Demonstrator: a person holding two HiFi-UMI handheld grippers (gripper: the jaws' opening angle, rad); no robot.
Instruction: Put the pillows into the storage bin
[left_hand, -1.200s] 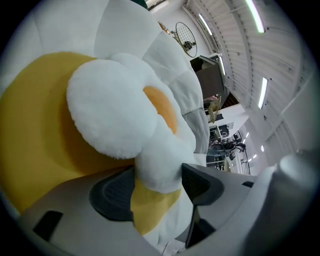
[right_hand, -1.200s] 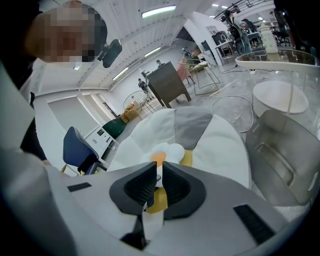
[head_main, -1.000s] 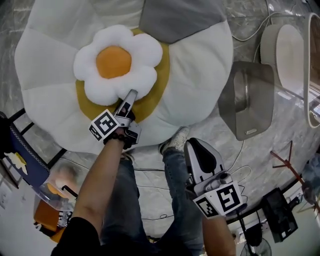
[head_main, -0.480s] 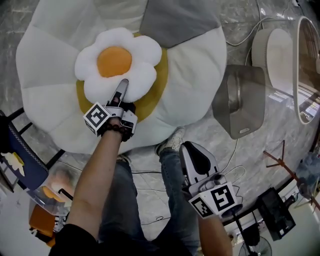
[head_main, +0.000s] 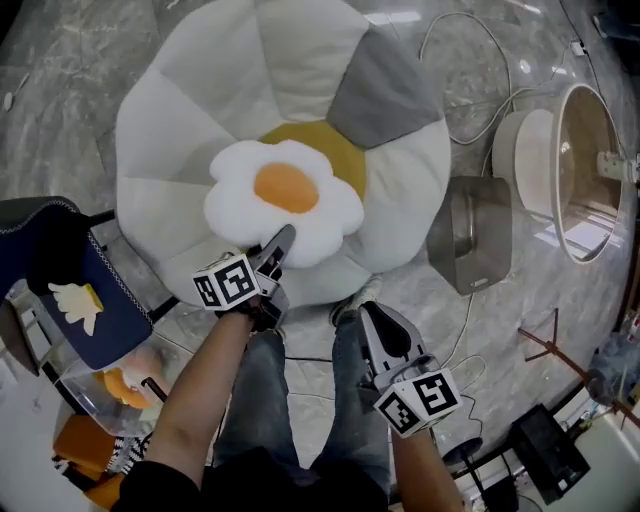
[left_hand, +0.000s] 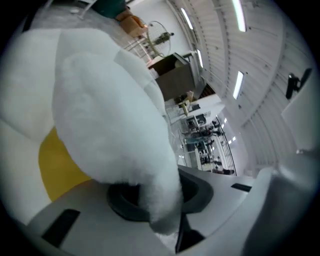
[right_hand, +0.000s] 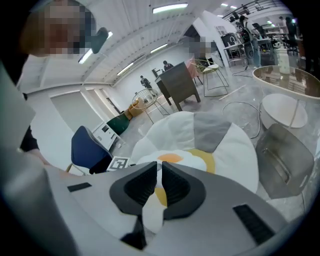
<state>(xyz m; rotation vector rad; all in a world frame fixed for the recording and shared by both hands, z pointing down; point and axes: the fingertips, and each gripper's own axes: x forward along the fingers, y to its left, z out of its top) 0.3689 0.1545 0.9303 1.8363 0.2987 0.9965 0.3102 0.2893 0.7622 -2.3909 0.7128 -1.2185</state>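
The jaws of the left gripper (head_main: 279, 243) have just been closing and are now clenched on one fluffy white petal of the small flower pillow (head_main: 285, 200); in the left gripper view the plush bulges out between the pads and fills most of the picture. Pinching a petal at the rim is probably the easiest hold on something this soft and wide, since the body is too thick for the jaws. The pillow, with its orange centre facing up, sits above the yellow middle of the large flower cushion (head_main: 190, 130), which lies spread on the floor (head_main: 60, 60). The left forearm reaches forward from the person's body and slants down to the petal, its marker cube (head_main: 225, 283) facing the head camera. The right gripper (right_hand: 160, 175) has its jaws pressed together with nothing between them, and it hangs low beside the person's legs, pointing toward the cushion. A clear bin (head_main: 75, 385) stands at the person's left; I judge it the likely goal, though that isn't certain.
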